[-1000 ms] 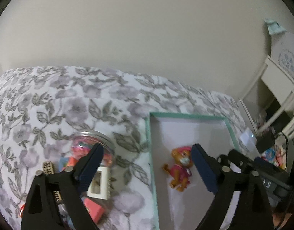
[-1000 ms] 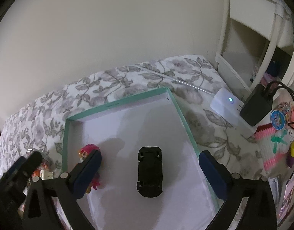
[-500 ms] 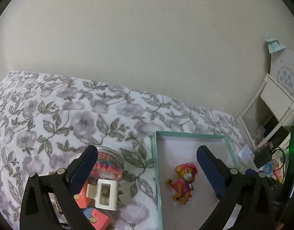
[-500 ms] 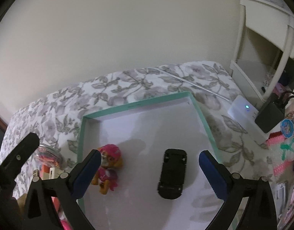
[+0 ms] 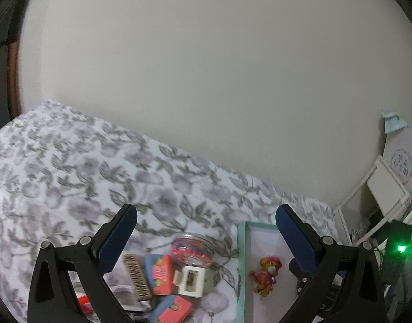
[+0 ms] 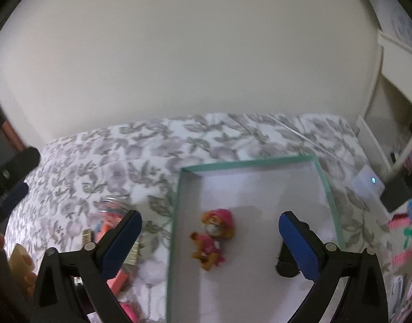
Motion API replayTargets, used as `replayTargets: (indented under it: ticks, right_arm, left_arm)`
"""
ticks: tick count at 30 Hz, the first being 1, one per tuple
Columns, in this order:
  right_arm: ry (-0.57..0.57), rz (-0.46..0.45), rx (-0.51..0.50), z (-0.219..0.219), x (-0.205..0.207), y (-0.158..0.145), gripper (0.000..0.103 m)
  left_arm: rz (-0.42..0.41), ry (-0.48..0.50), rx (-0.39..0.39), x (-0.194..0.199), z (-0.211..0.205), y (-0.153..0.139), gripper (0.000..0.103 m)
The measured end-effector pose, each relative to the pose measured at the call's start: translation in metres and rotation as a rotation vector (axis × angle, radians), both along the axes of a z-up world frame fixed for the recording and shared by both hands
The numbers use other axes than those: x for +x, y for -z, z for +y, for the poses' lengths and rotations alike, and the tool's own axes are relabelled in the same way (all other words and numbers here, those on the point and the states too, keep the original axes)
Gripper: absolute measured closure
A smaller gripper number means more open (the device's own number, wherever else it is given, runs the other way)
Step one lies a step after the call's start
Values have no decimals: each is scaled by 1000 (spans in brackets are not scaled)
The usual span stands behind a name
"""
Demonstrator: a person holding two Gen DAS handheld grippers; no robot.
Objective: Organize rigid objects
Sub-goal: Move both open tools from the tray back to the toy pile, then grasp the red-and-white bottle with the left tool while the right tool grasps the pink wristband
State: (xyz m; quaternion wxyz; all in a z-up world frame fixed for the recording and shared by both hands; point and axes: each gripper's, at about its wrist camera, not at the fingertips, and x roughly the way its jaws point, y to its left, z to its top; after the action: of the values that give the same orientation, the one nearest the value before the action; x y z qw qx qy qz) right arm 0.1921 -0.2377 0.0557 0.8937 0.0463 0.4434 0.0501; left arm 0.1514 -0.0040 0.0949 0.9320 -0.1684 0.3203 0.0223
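Left gripper (image 5: 206, 216) is standing with jaws wide apart, holding nothing, above a glass jar (image 5: 192, 248) and small blocks lying on the floral bedspread (image 5: 71, 177). Right gripper (image 6: 210, 219) is likewise gaping empty over the teal-rimmed tray (image 6: 249, 162), where a toy pup figure (image 6: 212, 238) is lying near its left rim.

Toy figure (image 6: 212, 238) lies in tray (image 6: 249, 162) on the bed (image 5: 71, 177); jar (image 5: 192, 251) and, apparently, small boxes (image 5: 159, 274) lie left of it.
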Motion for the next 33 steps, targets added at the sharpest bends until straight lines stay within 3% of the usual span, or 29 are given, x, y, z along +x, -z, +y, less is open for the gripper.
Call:
replayTargets:
  ticks: [5,10,13,18,23,28,33]
  right_arm:
    - [-76,-28,24,24,-9,-16,0]
    - [-178,11,20,61,-21,-17,0]
    - [-232,69,14,80,-26,-7,0]
    - [-351,145,-48,119,-43,9,0]
    - [-442,202,-87,141,-58,25,0]
    - [-459,271,-146,144,-61,47,7]
    - [-541,363,-155,146,-67,66,8]
  left_arm:
    - [-11,-42,66,-20,11,-24,0]
    - [42,-64,117,-35,28,-26,0]
    - [106,-92,136,-46,44,-14,0]
    - [211,-116,16,-65,76,20,0]
    - [298,-174,47,-74,90,53,0]
    - [416,-172,32,-71,99,87,0]
    - [527,-180,66,-65,101,112,0]
